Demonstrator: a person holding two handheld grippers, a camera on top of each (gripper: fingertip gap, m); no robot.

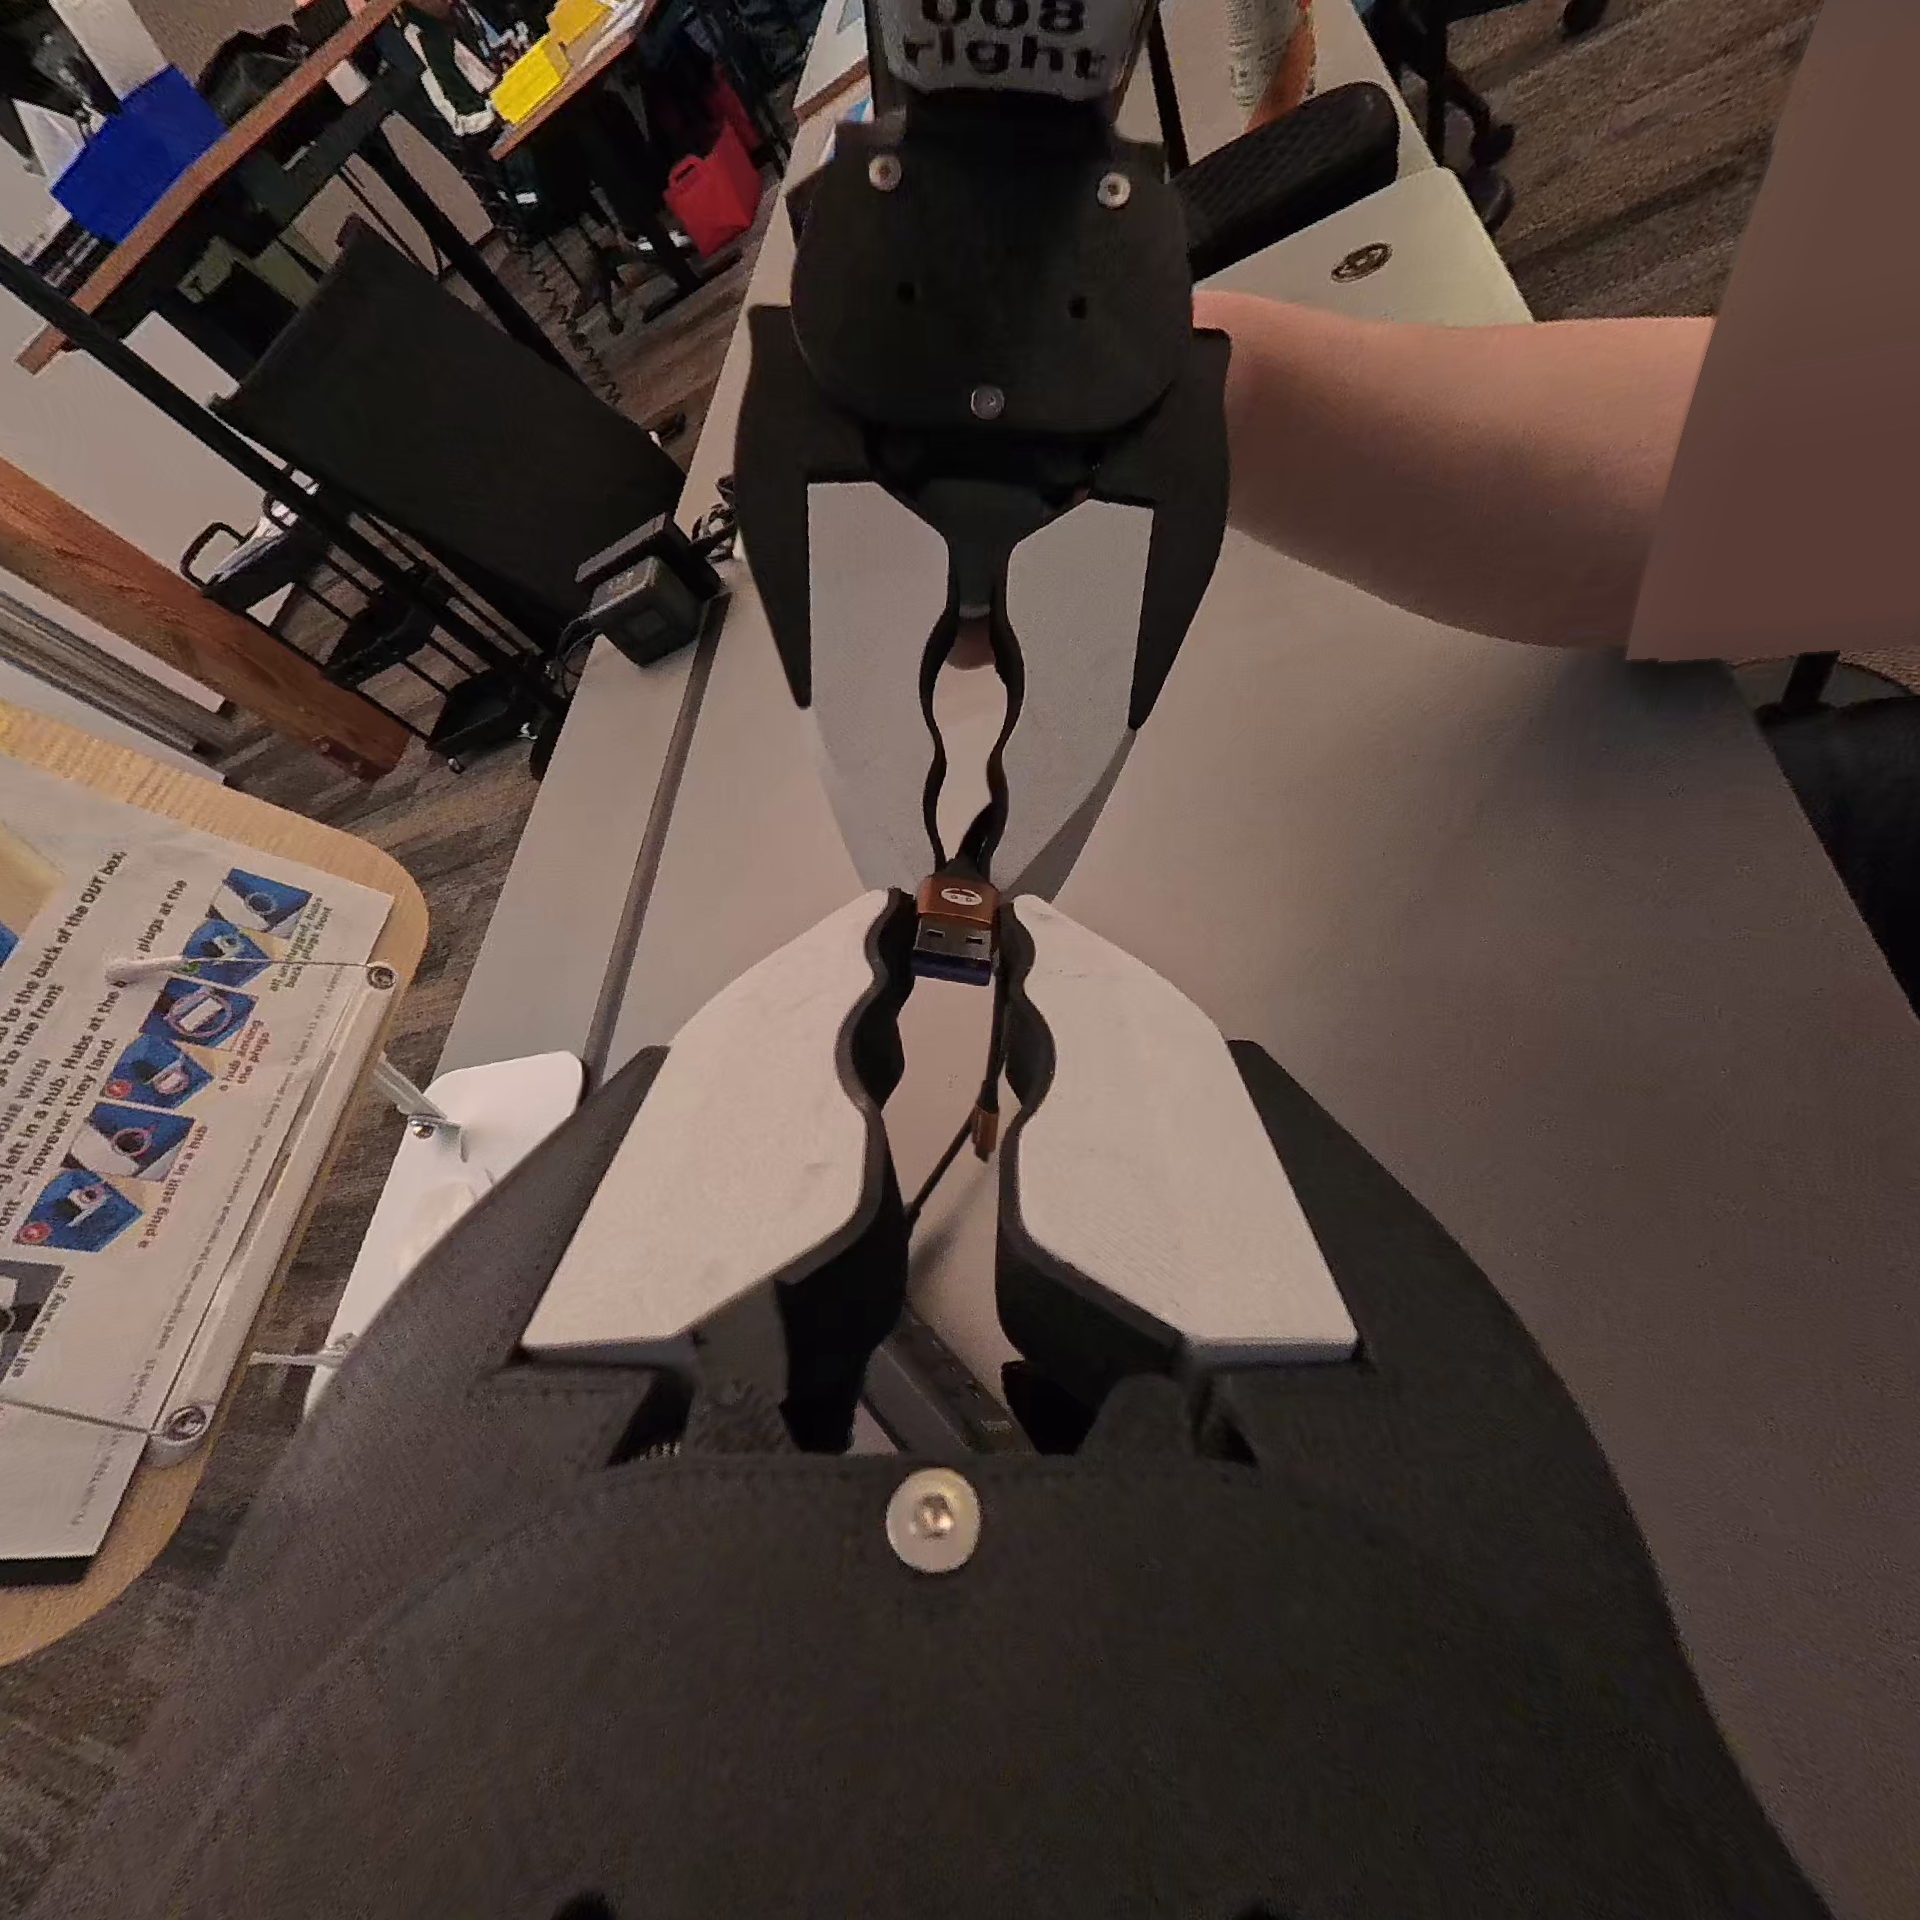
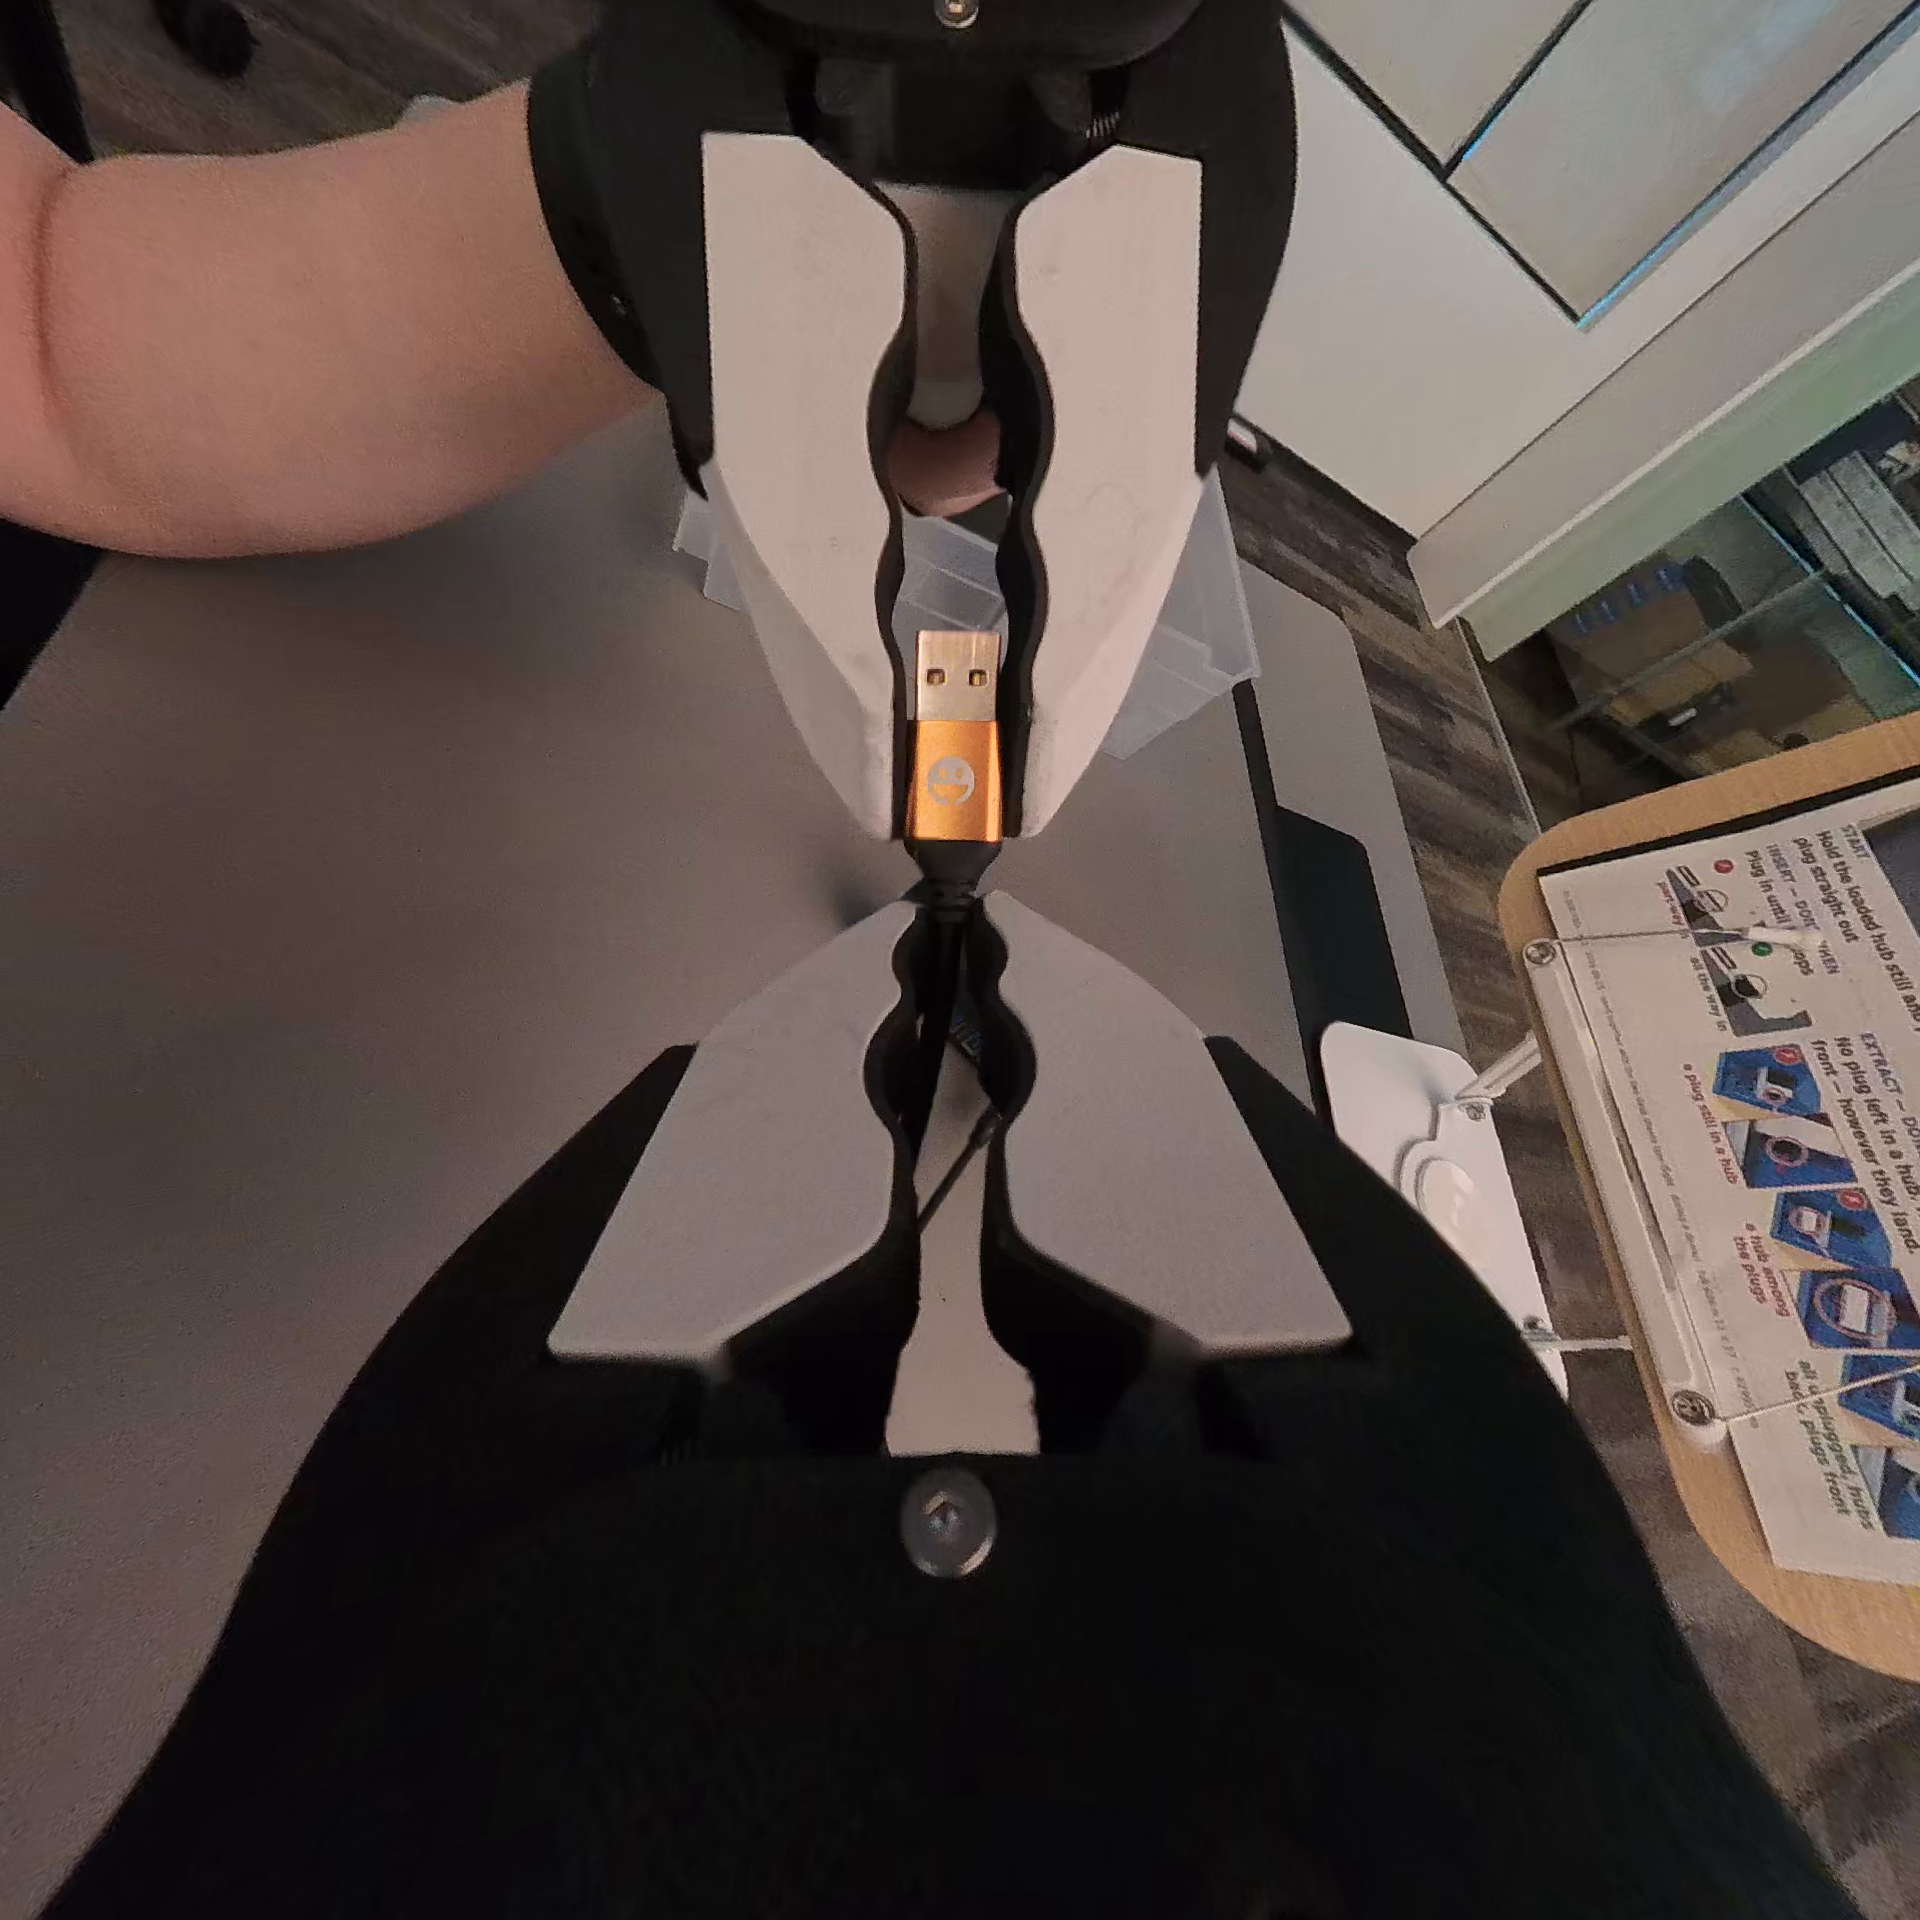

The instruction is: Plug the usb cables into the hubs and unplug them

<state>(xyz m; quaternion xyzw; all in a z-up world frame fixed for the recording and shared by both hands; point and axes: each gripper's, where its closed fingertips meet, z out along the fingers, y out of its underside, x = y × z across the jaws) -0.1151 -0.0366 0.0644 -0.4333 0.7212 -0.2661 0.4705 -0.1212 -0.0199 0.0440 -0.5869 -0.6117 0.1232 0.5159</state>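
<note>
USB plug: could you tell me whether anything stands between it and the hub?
Yes, the left gripper: its jaws hold the USB plug, tip pointing toward its body, and the apparent hub lies underneath that gripper.

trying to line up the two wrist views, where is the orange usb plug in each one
Left wrist view: the orange usb plug sits just above centre, between the near fingers' tips, metal end pointing toward the camera.
Right wrist view: it sits above centre, between the far fingers' tips, metal end pointing away.
Shared landmark: the instruction sheet on its wooden board, at the left edge in the left view and the right edge in the right view.
</note>
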